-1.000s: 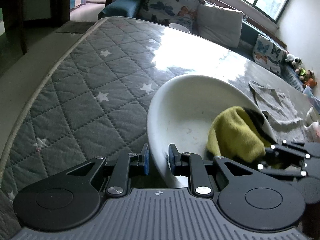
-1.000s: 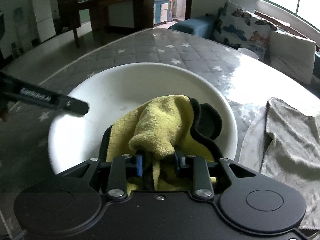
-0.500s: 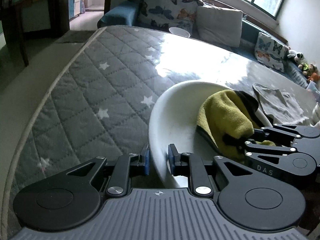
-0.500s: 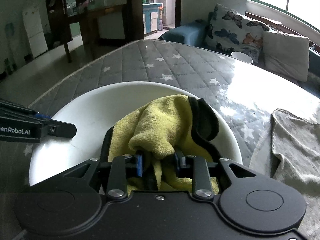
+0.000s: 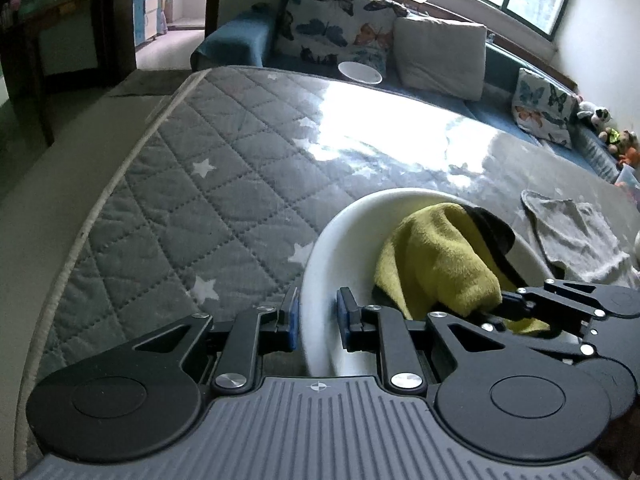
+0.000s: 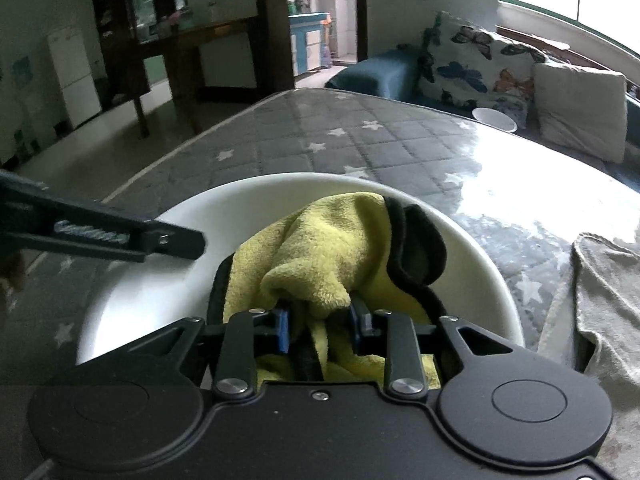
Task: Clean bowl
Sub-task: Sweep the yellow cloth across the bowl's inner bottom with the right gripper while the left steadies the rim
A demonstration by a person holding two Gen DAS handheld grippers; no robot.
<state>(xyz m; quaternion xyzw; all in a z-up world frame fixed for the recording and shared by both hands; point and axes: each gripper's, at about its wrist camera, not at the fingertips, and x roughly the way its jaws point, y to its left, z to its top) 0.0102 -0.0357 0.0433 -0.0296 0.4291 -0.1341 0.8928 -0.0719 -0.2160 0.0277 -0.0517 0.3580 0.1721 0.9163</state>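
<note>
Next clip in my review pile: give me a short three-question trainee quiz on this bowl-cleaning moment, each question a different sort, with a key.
1. True or false: the left gripper straddles the rim of the large white bowl, one finger inside and one outside.
2. Multiple choice: the right gripper is shut on A) the grey cloth lying flat on the quilted mattress; B) the yellow microfibre cloth with a black border; C) nothing.
3. Fill in: a second, small white bowl sits at the far edge of the grey star-patterned mattress, in front of the ____-print cushion.

Key: 1 true; 2 B; 3 butterfly.
</note>
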